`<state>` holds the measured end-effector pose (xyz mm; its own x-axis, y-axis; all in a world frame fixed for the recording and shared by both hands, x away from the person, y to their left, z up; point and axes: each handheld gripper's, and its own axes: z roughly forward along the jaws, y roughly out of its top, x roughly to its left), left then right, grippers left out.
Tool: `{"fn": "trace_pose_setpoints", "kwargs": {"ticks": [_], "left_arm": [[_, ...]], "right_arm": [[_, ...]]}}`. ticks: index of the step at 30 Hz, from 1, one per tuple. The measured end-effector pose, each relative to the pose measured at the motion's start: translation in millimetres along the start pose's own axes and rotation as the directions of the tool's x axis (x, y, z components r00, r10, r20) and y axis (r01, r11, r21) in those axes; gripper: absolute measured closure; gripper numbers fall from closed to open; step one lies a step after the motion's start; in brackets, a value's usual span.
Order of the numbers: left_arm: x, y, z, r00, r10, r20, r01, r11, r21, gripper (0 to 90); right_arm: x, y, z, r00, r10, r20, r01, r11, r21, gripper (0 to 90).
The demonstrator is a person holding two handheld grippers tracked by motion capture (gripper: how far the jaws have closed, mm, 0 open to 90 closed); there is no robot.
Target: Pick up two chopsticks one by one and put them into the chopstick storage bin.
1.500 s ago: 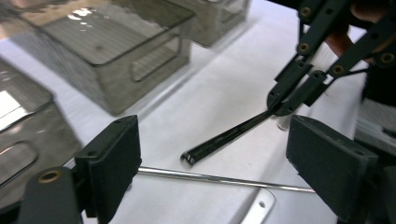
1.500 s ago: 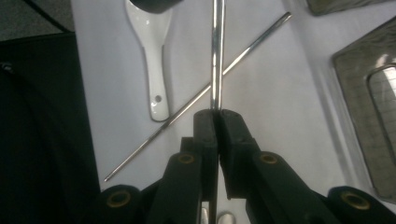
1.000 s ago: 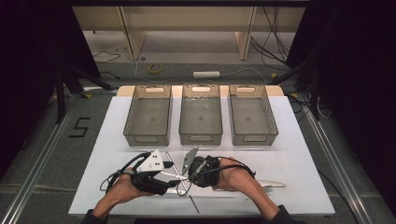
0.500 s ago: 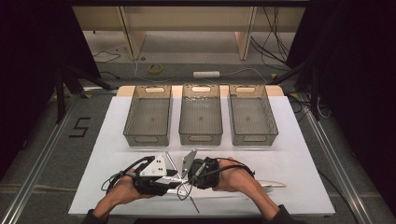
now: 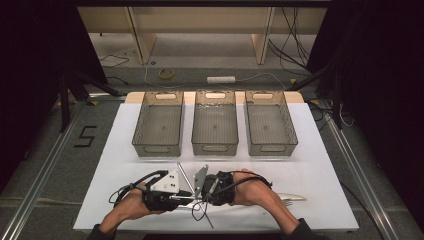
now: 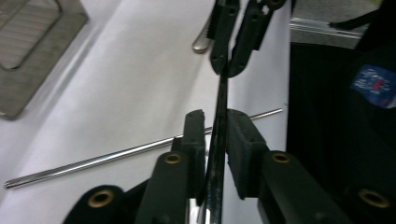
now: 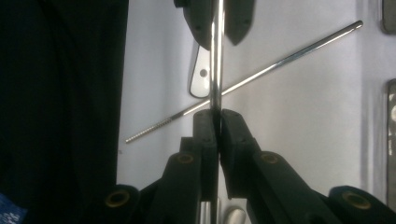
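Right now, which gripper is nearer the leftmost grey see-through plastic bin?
Left. The left gripper, jaws just closed on a thin metal rod, lies before that bin's near right corner; the right gripper, on the same rod, lies before the middle bin.

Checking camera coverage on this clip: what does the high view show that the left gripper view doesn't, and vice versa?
High view: the row of three bins, both forearms. Left gripper view: the left gripper up close, fingers just closing onto a thin metal utensil. Shared: white table, a loose rod, the right gripper clamping that utensil.
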<state>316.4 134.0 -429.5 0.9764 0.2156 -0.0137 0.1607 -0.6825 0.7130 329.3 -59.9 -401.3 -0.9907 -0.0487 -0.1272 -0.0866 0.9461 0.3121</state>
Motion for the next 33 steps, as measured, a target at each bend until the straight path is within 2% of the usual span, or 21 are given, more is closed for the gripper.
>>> {"fn": "trace_pose_setpoints", "kwargs": {"ticks": [1, 3, 5, 6, 7, 9, 12, 14, 16, 19, 20, 22, 23, 25, 26, 27, 28, 30, 31, 32, 33], "left_arm": [[-0.6, -0.5, 0.3, 0.9997, 0.002, -0.025, -0.002, 1.0, -0.003, 82.3], [1.0, -2.0, -1.1, 0.9998, -0.006, -0.017, 0.006, 0.9999, -0.015, 82.7], [1.0, -2.2, -5.4, 0.9998, -0.014, -0.013, 0.013, 0.9986, -0.052, 82.9], [0.7, -1.4, -7.1, 0.9996, -0.013, -0.025, 0.011, 0.9984, -0.055, 82.9], [0.9, -0.9, -8.0, 0.9994, -0.014, -0.033, 0.012, 0.9982, -0.058, 83.0], [0.4, -0.1, -8.9, 0.9983, -0.011, -0.057, 0.007, 0.9977, -0.068, 83.1], [-1.6, 1.1, -8.4, 0.9987, -0.008, -0.05, 0.005, 0.9983, -0.059, 83.2], [-2.2, 1.9, -8.3, 0.9984, -0.006, -0.056, 0.003, 0.9985, -0.054, 83.2], [-2.7, 3.2, -10.0, 0.9972, -0.014, -0.073, 0.008, 0.9971, -0.075, 83.2], [-2.4, 4.8, -15.3, 0.9957, -0.029, -0.088, 0.019, 0.9941, -0.107, 83.2], [-1.1, 4.6, -17.4, 0.9939, -0.036, -0.105, 0.024, 0.993, -0.115, 83.2], [1.5, 3.5, -19.7, 0.9881, -0.072, -0.136, 0.054, 0.9893, -0.135, 83.2], [3.3, 2.6, -21.7, 0.9825, -0.09, -0.163, 0.066, 0.9866, -0.149, 83.2], [6.2, 1.8, -25.0, 0.9736, -0.13, -0.188, 0.096, 0.979, -0.18, 83.2], [8.1, 1.4, -27.6, 0.9649, -0.16, -0.208, 0.117, 0.9715, -0.206, 83.2], [9.8, 1.0, -29.5, 0.9613, -0.174, -0.214, 0.128, 0.9686, -0.214, 83.1], [11.3, 0.5, -31.6, 0.9538, -0.195, -0.228, 0.142, 0.9631, -0.228, 83.2], [15.4, -0.6, -36.4, 0.9296, -0.257, -0.264, 0.185, 0.9454, -0.268, 83.2], [16.9, -1.0, -38.2, 0.922, -0.276, -0.271, 0.199, 0.9391, -0.28, 83.2], [19.8, -1.9, -41.2, 0.9078, -0.307, -0.286, 0.217, 0.9276, -0.304, 83.2], [22.8, -2.8, -44.0, 0.8969, -0.333, -0.291, 0.236, 0.9172, -0.321, 83.1]], "right_arm": [[-0.3, -0.3, -0.6, 0.9999, 0.012, -0.007, -0.012, 1.0, 0.0, 90.0], [-4.0, -1.9, -3.8, 0.9995, 0.031, 0.005, -0.031, 0.999, -0.023, 89.6], [-8.3, -6.0, -9.3, 0.9984, 0.055, 0.016, -0.054, 0.998, -0.036, 82.5], [-10.1, -8.1, -13.1, 0.9969, 0.076, 0.021, -0.074, 0.995, -0.059, 75.4], [-11.5, -10.4, -17.4, 0.9939, 0.108, 0.023, -0.105, 0.99, -0.095, 69.3], [-15.1, -15.5, -25.1, 0.9884, 0.15, 0.024, -0.145, 0.978, -0.152, 67.6], [-17.3, -22.7, -34.2, 0.9824, 0.186, 0.008, -0.181, 0.961, -0.208, 66.3], [-18.0, -26.0, -37.6, 0.9791, 0.203, 0.013, -0.195, 0.955, -0.223, 64.7], [-18.8, -30.1, -40.9, 0.9744, 0.224, 0.012, -0.216, 0.95, -0.224, 62.3], [-20.5, -38.2, -43.3, 0.9645, 0.263, 0.025, -0.249, 0.938, -0.241, 59.1], [-20.8, -40.0, -44.3, 0.962, 0.271, 0.03, -0.256, 0.934, -0.251, 57.1], [-22.0, -45.4, -49.2, 0.9504, 0.309, 0.036, -0.286, 0.913, -0.29, 53.9], [-22.4, -48.0, -52.2, 0.9437, 0.329, 0.038, -0.301, 0.9, -0.316, 52.0], [-22.6, -53.1, -58.7, 0.9264, 0.373, 0.049, -0.329, 0.865, -0.378, 49.1], [-22.3, -54.8, -60.7, 0.921, 0.386, 0.052, -0.335, 0.854, -0.398, 47.2], [-21.4, -58.0, -63.4, 0.9061, 0.419, 0.061, -0.354, 0.829, -0.434, 45.2], [-21.2, -60.3, -64.8, 0.8974, 0.437, 0.061, -0.365, 0.813, -0.453, 44.2], [-20.3, -67.8, -66.9, 0.8711, 0.489, 0.05, -0.4, 0.765, -0.505, 42.3], [-19.3, -71.4, -67.1, 0.8579, 0.511, 0.052, -0.412, 0.744, -0.526, 41.3], [-18.7, -74.3, -66.8, 0.8503, 0.524, 0.048, -0.421, 0.732, -0.536, 40.4], [-17.1, -79.0, -65.6, 0.8342, 0.55, 0.04, -0.441, 0.709, -0.55, 38.6]]}}
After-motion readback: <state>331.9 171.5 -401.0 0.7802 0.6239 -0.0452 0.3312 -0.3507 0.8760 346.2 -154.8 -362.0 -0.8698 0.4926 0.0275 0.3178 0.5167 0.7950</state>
